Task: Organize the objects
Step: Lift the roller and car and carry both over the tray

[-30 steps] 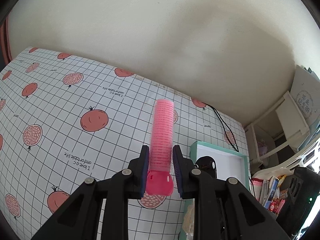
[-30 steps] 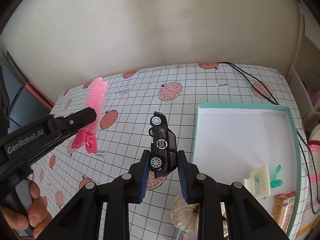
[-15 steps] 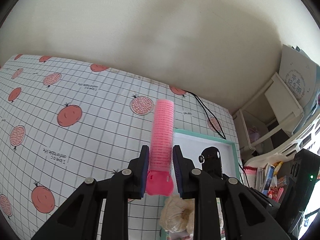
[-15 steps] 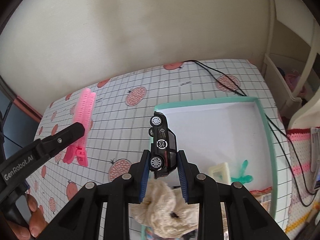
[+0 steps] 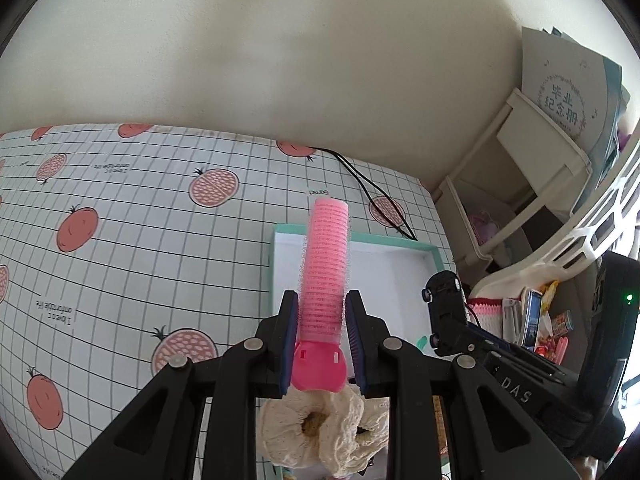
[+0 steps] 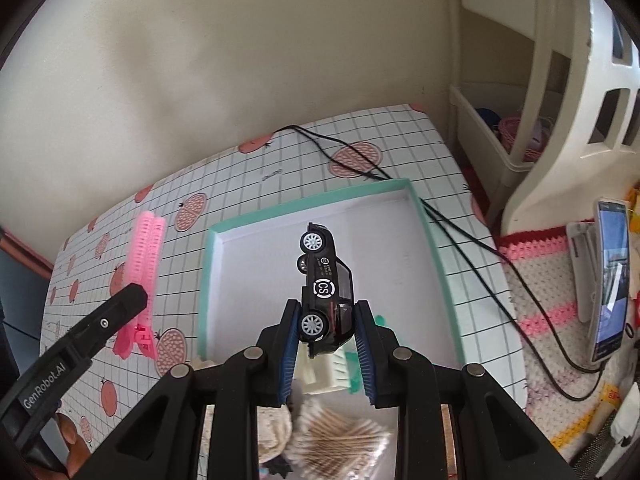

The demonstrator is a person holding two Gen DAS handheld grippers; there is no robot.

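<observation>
My left gripper (image 5: pixel 322 336) is shut on a pink hair-roller clip (image 5: pixel 325 264) that sticks out forward between the pads, over the near left part of a shallow white tray with a teal rim (image 5: pixel 280 264). My right gripper (image 6: pixel 326 340) is shut on a black toy car (image 6: pixel 326 284) marked CS, nose up, hanging over the tray's white floor (image 6: pixel 280 264). In the right wrist view the pink clip (image 6: pixel 146 256) and the left gripper's finger (image 6: pixel 120 308) are at the left, beside the tray's left rim. The car (image 5: pixel 444 300) also shows at the right in the left wrist view.
In the tray's near end lie a cream scrunchie (image 5: pixel 324 432), a cream plastic piece (image 6: pixel 320 376) with a teal one, and a pack of cotton swabs (image 6: pixel 340 436). A black cable (image 6: pixel 460 232) crosses the pomegranate tablecloth (image 5: pixel 140 248). A phone (image 6: pixel 610 280) and shelves stand at the right.
Both grippers have moved to the right across the table with their objects held. The tray has come under the car, and the pink clip now reaches over the tray's left rim.
</observation>
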